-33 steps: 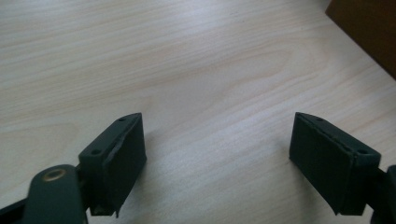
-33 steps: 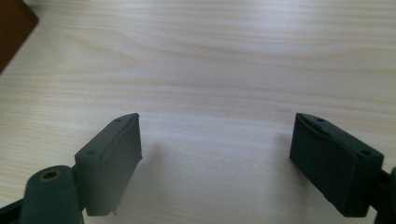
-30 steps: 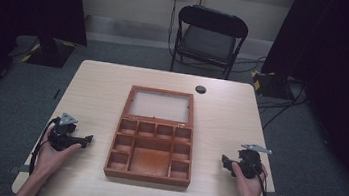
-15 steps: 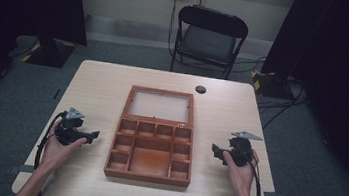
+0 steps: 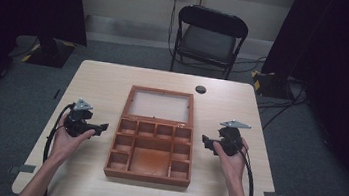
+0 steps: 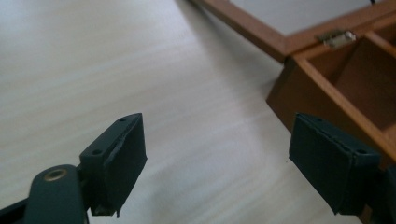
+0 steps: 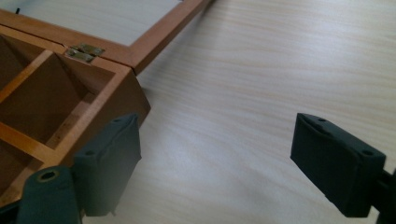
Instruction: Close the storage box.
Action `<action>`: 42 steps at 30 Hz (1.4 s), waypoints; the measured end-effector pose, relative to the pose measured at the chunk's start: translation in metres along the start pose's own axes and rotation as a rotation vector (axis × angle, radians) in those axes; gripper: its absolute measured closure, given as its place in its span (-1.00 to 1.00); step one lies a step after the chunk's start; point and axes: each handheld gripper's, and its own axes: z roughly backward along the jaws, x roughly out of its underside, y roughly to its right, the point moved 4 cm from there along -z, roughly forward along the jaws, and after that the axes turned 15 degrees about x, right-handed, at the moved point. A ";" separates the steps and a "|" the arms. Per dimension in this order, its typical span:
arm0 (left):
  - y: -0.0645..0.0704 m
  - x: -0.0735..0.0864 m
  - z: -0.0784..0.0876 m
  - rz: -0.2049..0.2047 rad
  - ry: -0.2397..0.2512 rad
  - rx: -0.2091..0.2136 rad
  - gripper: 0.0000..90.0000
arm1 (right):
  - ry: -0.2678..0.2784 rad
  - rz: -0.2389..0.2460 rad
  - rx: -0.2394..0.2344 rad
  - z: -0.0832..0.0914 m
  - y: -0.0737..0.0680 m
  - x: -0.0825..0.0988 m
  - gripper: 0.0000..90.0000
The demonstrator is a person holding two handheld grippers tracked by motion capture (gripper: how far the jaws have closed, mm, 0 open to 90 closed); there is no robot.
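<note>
Wooden compartment box (image 5: 151,148), lid (image 5: 160,105) laid open flat on the table (image 5: 99,81); left gripper (image 5: 100,128) and right gripper (image 5: 206,141) flank it, jaws apart, holding nothing.

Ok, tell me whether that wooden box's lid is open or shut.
Open: the wooden compartment box has its glass-paned lid folded back flat on the table, hinges spread, compartments exposed.

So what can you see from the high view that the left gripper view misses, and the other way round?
The high view takes in the chair, both hands, the right gripper and the whole wooden box with its lid laid flat. The left gripper view gives a close look at a brass hinge. Both share the table, the box and the left gripper, open and holding nothing.
</note>
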 end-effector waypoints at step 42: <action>-0.018 -0.071 -0.063 0.094 -0.044 0.127 -0.62 | -0.003 0.090 -0.096 -0.066 -0.040 -0.077 -0.64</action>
